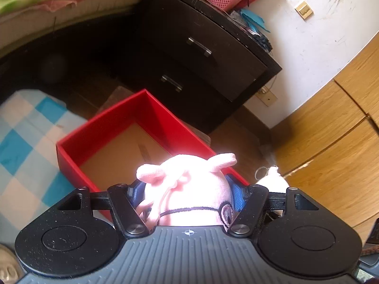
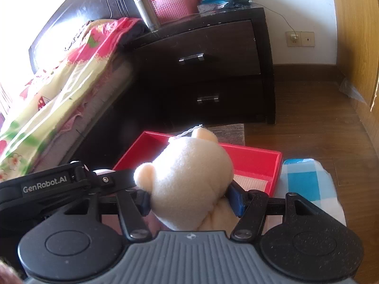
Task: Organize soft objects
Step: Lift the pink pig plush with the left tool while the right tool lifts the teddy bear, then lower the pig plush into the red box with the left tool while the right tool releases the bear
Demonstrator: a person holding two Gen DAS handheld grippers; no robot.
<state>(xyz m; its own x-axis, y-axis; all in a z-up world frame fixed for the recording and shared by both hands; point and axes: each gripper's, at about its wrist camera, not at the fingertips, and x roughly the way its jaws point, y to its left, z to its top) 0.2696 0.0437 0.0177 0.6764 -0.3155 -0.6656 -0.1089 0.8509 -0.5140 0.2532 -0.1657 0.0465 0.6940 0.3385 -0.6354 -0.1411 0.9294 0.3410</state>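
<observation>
My left gripper (image 1: 187, 196) is shut on a pink plush pig (image 1: 189, 189), its blue pads pressed into both sides of the head. Just beyond it lies an open red box (image 1: 106, 127) with a brown cardboard bottom, on the floor. My right gripper (image 2: 190, 200) is shut on a cream plush bear (image 2: 189, 177), held above the near side of the same red box (image 2: 260, 163). The left gripper's black body (image 2: 47, 184) shows at the left of the right wrist view. A bit of the cream bear (image 1: 272, 177) shows at the right of the left wrist view.
A dark two-drawer nightstand (image 2: 213, 66) stands behind the box, with a pink basket (image 2: 175, 4) and a steel flask (image 2: 145, 9) on top. A bed with a floral sheet (image 2: 59, 94) is at the left. A blue-and-white checked cloth (image 1: 26, 142) lies beside the box. Wooden cabinet doors (image 1: 331, 130) are at the right.
</observation>
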